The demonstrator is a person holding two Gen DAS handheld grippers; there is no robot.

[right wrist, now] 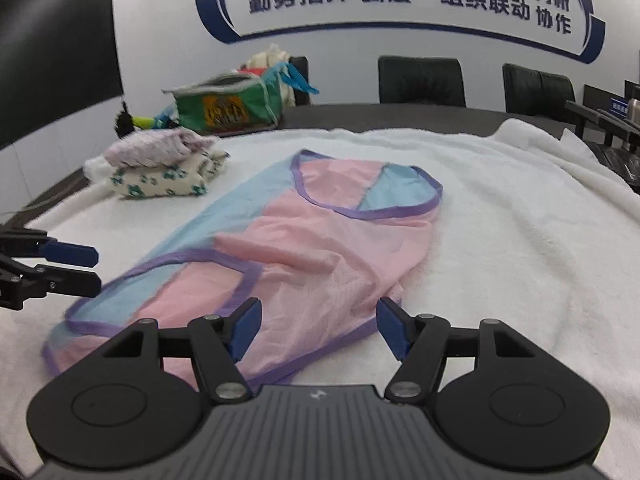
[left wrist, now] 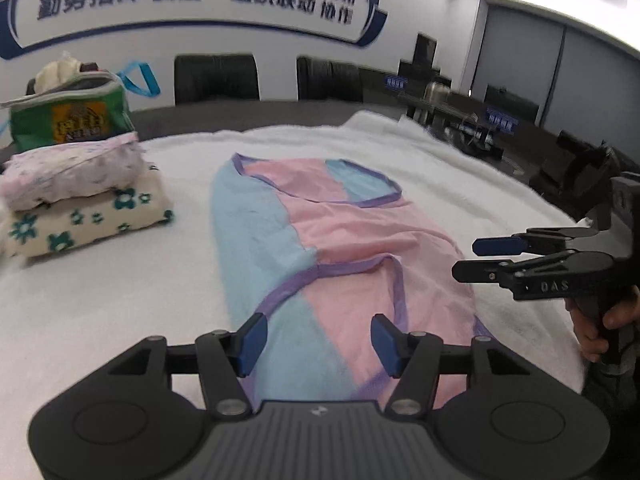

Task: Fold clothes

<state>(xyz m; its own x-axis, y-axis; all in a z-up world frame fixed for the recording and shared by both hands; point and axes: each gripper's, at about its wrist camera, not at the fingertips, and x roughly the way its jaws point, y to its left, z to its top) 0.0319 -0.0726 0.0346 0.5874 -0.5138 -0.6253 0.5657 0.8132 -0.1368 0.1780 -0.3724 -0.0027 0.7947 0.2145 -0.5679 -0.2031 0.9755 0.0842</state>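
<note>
A pink and light-blue sleeveless top with purple trim [left wrist: 320, 236] lies on a white towel [left wrist: 120, 300], folded lengthwise. It also shows in the right wrist view [right wrist: 304, 248]. My left gripper [left wrist: 318, 342] is open and empty, just above the top's near end. My right gripper [right wrist: 318, 330] is open and empty over the near hem. The right gripper also shows at the right edge of the left wrist view [left wrist: 476, 258], and the left gripper at the left edge of the right wrist view [right wrist: 94, 270].
A stack of folded clothes [left wrist: 76, 200] sits at the left, also in the right wrist view [right wrist: 160, 168]. A green bag [left wrist: 70, 116] stands behind it. Black chairs [left wrist: 216, 78] line the dark table's far edge. The towel [right wrist: 520, 240] covers the table.
</note>
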